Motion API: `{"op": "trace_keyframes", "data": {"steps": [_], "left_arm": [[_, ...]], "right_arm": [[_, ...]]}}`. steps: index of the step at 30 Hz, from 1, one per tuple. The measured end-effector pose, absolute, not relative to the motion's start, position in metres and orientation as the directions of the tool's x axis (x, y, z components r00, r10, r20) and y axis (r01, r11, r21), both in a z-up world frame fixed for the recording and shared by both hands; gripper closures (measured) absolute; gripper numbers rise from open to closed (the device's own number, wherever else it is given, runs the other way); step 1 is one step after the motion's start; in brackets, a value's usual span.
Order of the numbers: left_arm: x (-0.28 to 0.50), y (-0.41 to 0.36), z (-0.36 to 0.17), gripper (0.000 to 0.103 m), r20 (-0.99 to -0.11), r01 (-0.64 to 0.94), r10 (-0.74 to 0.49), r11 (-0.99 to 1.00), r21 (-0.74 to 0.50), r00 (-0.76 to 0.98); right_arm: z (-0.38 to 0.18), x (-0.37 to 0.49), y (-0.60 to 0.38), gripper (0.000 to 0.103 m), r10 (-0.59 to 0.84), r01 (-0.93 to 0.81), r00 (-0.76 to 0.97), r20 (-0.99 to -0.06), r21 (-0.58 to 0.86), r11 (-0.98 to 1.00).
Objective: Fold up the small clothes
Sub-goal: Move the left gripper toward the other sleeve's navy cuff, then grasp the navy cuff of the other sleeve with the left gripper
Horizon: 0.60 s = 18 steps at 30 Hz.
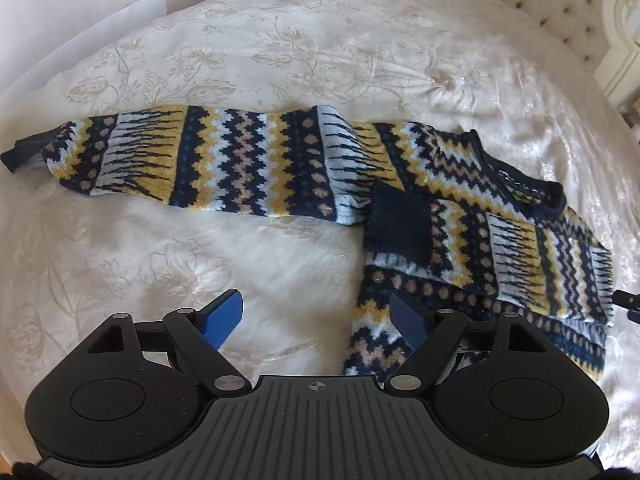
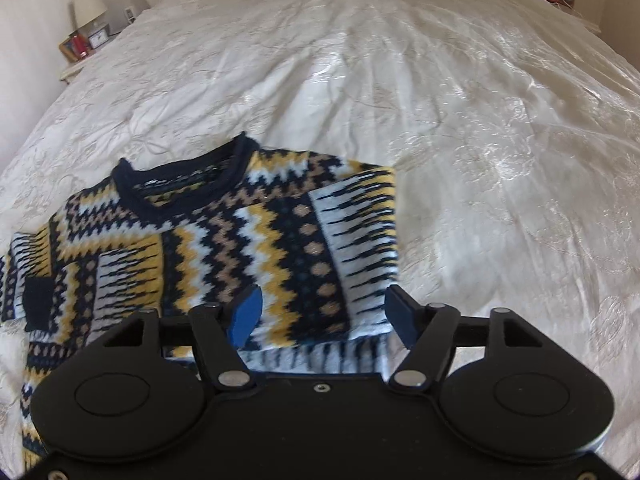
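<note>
Here the bed (image 1: 320,40), dressed in a cream, satiny bedspread with raised floral quilting, is filling both views and serving as the folding surface; its wide, flat top is giving the garment room to lie spread. The knitted sweater (image 1: 248,160) is lying across the middle of the left wrist view and in the lower left of the right wrist view, a thick, soft knit in zigzag and dot bands of navy, mustard, pale blue and tan. One sleeve (image 1: 140,152) is stretching out flat toward the left edge, probably waiting to be folded in, while the other is already lying doubled over the body, its plain navy cuff (image 1: 400,224) resting on the chest. The ribbed navy neckline (image 2: 180,184) is sitting toward the upper left.

The left hand-held gripper (image 1: 316,316) is hovering released, one blue pad over bare bedspread, the other over the hem. The right hand-held gripper (image 2: 320,312) is likewise released, its jaws straddling the folded side without pinching it.
</note>
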State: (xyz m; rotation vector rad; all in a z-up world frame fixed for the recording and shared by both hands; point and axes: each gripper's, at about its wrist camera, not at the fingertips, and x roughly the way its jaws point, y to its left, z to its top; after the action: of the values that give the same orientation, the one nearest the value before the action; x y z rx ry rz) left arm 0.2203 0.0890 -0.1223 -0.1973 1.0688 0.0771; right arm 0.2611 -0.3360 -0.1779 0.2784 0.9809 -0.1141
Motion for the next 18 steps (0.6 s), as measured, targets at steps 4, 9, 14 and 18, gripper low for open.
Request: {"op": "trace_keyframes", "data": {"steps": [4,9,14,18], "left_arm": [[0.218,0.123,-0.125,0.023,-0.871,-0.210,0.016,0.973,-0.101,0.491],[0.222,0.193,-0.129,0.023,-0.871,-0.325,0.064,0.939,-0.113,0.488],[0.235,0.263,-0.128,0.023,-0.858,-0.399,0.119,0.911,-0.105,0.499],[0.252,0.301,-0.127,0.023,-0.841,-0.430,0.146,0.896,-0.110,0.521]], "right_arm": [[-0.171,0.249,-0.297,0.016,0.078,0.161,0.565,-0.821,0.203,0.966],[-0.163,0.235,-0.248,0.009,0.123,0.090,0.565,-0.816,0.209,0.974],[-0.160,0.225,-0.211,0.006,0.160,0.050,0.554,-0.817,0.224,0.973],[-0.159,0.221,-0.187,0.006,0.171,0.044,0.544,-0.821,0.232,0.972]]}}
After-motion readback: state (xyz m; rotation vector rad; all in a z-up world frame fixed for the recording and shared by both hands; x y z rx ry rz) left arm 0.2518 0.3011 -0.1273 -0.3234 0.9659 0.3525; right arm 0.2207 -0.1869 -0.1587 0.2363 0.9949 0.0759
